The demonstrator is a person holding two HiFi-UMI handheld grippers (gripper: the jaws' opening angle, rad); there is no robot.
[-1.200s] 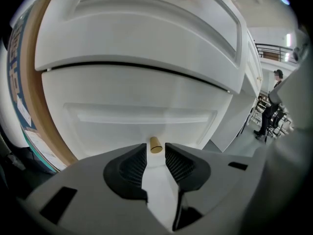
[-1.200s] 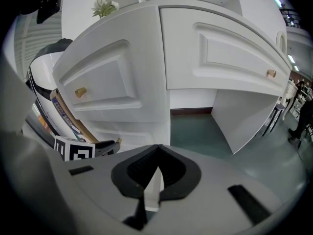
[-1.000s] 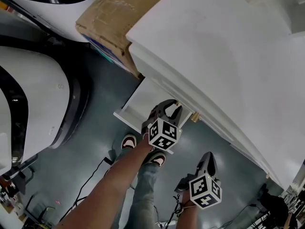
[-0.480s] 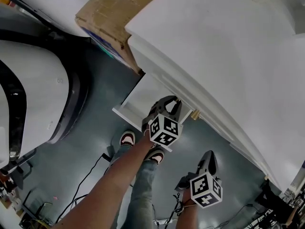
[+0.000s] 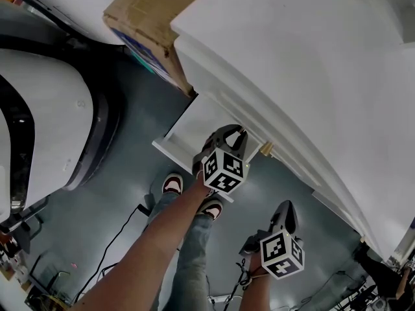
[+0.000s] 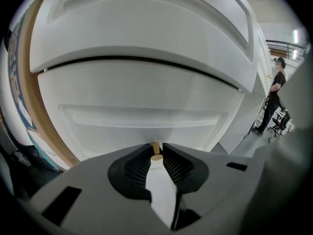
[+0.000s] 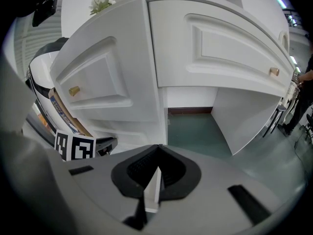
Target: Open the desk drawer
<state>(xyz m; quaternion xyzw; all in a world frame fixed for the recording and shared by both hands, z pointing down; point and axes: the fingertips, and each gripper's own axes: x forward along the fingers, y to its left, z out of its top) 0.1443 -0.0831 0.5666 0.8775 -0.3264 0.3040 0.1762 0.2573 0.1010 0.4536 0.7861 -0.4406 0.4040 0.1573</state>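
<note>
the left gripper (image 5: 237, 137) pointed down at the white desk (image 5: 292, 57), its tips at the drawer front (image 6: 142, 116) below the desktop's edge. its jaws had just been closing, and in the left gripper view they were clamped on the small tan knob (image 6: 156, 150) – the knob sat right between the ribbed pads, touched on both sides. a dark gap ran along the top of that drawer front. how far the drawer stood out, i could not tell.

the right gripper (image 5: 285, 207) hung lower and well apart from the desk, over the grey-green floor (image 5: 123, 193), jaws together with nothing between them. from its view a second knob (image 7: 74, 90) showed on the panel above the left gripper's marker cube (image 7: 73, 147). a cardboard box (image 5: 149, 24) leaned against the desk's end.
</note>
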